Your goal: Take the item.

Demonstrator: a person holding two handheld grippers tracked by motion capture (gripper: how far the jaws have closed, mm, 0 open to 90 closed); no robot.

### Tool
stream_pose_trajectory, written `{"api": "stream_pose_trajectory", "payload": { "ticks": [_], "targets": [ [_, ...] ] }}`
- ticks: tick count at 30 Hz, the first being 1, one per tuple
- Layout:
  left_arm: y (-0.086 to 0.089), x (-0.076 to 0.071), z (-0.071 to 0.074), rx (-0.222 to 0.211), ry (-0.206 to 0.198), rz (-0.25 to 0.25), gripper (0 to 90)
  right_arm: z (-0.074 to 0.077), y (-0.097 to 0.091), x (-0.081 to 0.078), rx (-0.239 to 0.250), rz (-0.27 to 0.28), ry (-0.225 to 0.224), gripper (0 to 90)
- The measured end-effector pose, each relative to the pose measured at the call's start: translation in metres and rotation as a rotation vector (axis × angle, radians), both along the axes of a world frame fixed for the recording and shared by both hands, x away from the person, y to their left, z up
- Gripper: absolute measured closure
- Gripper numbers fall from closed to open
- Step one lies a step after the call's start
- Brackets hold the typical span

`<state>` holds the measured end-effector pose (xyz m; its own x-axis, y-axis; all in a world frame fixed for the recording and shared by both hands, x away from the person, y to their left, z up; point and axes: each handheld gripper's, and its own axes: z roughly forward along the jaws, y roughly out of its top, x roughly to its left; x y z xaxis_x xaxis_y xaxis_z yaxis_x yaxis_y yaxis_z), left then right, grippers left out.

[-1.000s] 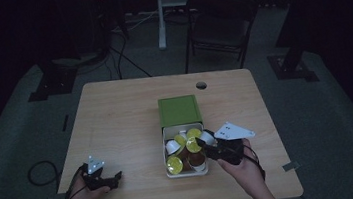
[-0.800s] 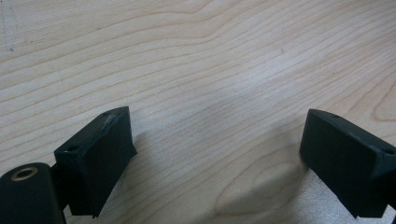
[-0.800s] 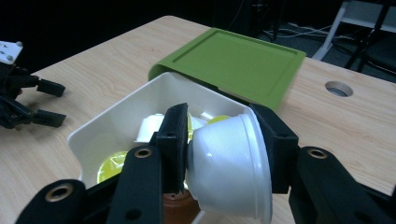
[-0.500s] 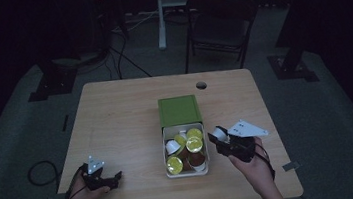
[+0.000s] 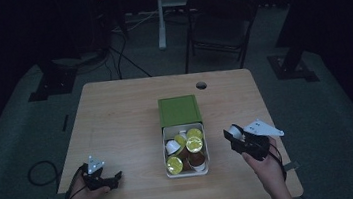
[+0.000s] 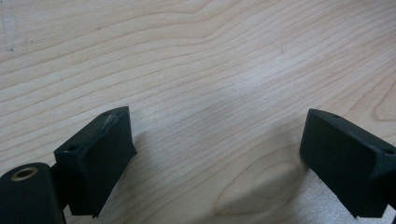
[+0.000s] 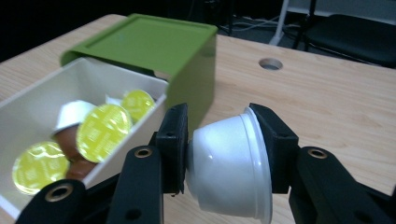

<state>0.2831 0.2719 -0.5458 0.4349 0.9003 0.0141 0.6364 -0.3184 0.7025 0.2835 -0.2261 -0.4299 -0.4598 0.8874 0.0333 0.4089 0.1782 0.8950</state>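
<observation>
A pale wood tabletop (image 5: 118, 131) with a round hole (image 5: 201, 85) near its far edge stands on a grey floor (image 5: 14, 148). Beyond the far edge stands a dark chair (image 5: 219, 29), with cables (image 5: 127, 60) trailing over the floor to the left of it. Another cable (image 5: 37, 173) loops on the floor left of the tabletop.

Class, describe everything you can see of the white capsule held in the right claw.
The white capsule looks like glossy plastic, a tapered cup with a wider flanged rim. It lies on its side, clamped between the right claw's black jaws, base against one, rim against the other. It hangs above the wooden table, right of the open drawer of capsules.
</observation>
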Motion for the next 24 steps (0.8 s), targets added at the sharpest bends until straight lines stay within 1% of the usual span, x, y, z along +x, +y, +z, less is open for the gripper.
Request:
{"api": "stream_pose_trajectory", "payload": {
  "ticks": [4,5,7,11,12,13,14,17,24],
  "targets": [
    [0.0,0.0,0.0,0.001,0.0,-0.002,10.1,-0.003,-0.004,0.001,-0.002,-0.011,0.002,59.3],
    [0.0,0.0,0.0,0.001,0.001,-0.001,10.1,-0.009,-0.01,0.003,-0.005,-0.031,0.011,59.3],
    [0.0,0.0,0.0,0.001,0.0,-0.001,10.1,-0.014,-0.015,0.004,-0.004,-0.04,0.019,59.3],
    [0.0,0.0,0.0,0.0,0.0,-0.001,10.1,-0.025,-0.026,0.008,0.012,-0.058,0.051,59.3],
    [0.0,0.0,0.0,0.0,0.0,-0.001,10.1,-0.028,-0.028,0.008,0.007,-0.066,0.057,59.3],
    [0.0,0.0,0.0,0.0,0.0,-0.001,10.1,-0.028,-0.028,0.008,0.007,-0.066,0.057,59.3],
    [0.0,0.0,0.0,0.0,0.0,-0.001,10.1,-0.035,-0.033,0.01,-0.001,-0.081,0.069,59.3],
    [0.0,0.0,0.0,0.0,0.0,-0.001,10.1,-0.043,-0.04,0.012,-0.012,-0.105,0.086,59.3],
    [0.0,0.0,0.0,0.0,0.0,-0.001,10.1,-0.056,-0.057,0.015,-0.017,-0.153,0.115,59.3]
  ]
}}
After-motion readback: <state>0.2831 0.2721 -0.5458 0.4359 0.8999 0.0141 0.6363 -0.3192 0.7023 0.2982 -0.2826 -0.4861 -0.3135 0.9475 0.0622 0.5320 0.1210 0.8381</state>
